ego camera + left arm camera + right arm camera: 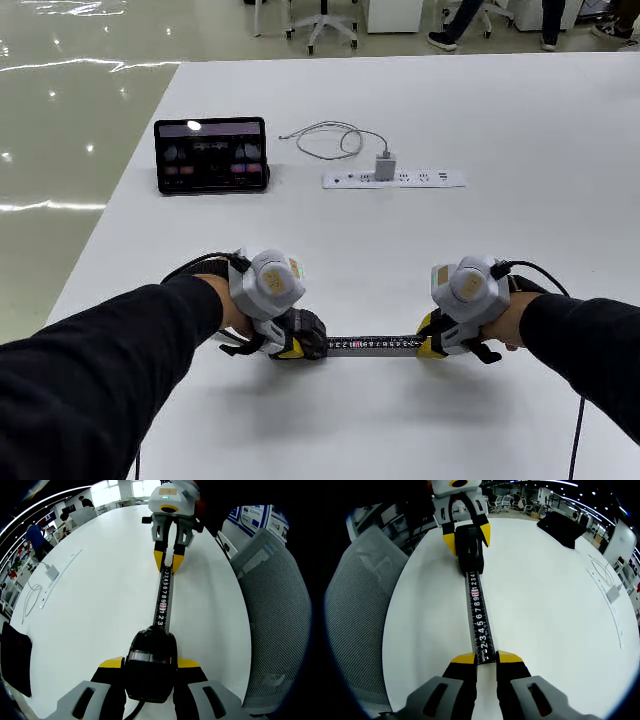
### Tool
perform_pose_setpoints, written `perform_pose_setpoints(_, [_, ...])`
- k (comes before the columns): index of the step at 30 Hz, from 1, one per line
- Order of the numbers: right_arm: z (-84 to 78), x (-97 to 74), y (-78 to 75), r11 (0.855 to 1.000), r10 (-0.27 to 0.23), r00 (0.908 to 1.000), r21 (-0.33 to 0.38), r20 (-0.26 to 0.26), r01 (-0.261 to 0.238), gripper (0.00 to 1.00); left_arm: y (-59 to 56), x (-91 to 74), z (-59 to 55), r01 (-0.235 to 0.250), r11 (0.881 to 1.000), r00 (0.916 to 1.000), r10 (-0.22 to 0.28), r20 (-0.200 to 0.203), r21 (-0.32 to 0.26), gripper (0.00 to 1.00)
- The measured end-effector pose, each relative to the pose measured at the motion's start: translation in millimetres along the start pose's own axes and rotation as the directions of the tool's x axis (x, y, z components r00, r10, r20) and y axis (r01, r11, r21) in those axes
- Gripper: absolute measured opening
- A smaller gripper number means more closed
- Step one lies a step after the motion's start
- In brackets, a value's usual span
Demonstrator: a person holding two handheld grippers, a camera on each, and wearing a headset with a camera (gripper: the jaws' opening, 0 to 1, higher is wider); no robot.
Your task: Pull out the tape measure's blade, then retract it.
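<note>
Now my left hand-held gripper (pixel 150 663) is clamped on the case (pixel 151 672) low on the tabletop (pixel 400 230). My right hand-held gripper (pixel 481 658) pinches the blade (pixel 476 610) tip toward 3 o'clock. The blade is partly out, and retracting is left to do.

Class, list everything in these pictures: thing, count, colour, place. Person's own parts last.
table: one, white, under everything
tape measure case: one, black, in left claw
blade: one, dark with white numerals, stretched between case and right claw
tablet: one, black, table's far left
power strip: one, white, far middle of table
charger: one, white, plugged into power strip
cable: one, grey, looped behind charger
mesh chair: one, grey, beside table
left claw: one, yellow-tipped, shut on case
right claw: one, yellow-tipped, shut on blade's end
sleeves: two, black, behind the claws
</note>
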State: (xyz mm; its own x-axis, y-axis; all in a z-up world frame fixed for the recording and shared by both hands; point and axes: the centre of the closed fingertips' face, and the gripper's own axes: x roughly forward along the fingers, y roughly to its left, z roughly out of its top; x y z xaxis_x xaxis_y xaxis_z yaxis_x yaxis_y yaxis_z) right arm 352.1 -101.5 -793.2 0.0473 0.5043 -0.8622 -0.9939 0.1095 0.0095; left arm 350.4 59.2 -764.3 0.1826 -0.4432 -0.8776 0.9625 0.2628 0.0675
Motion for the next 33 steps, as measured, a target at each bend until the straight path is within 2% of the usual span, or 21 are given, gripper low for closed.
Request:
perform_pose_setpoints(12, [-10.4, -6.3, -1.3, 1.000, -0.004, 1.0000, 0.012, 0.005, 0.004, 0.09, 0.3, 0.2, -0.3, -0.001, 1.000, 1.0000, 0.001, 0.001, -0.001, 0.32])
perform_pose_setpoints(26, [-21.4, -12.5, -2.9, 1.000, -0.011, 0.9998, 0.016, -0.016, 0.011, 0.09, -0.6, -0.3, 0.3, -0.002, 1.000, 1.0000, 0.002, 0.001, -0.002, 0.32])
perform_pose_setpoints(33, [-32.0, -18.0, -6.5, 1.000, -0.018, 0.9994, 0.018, -0.030, 0.019, 0.09, -0.2, -0.4, 0.1, -0.003, 1.000, 1.0000, 0.003, 0.004, -0.004, 0.32])
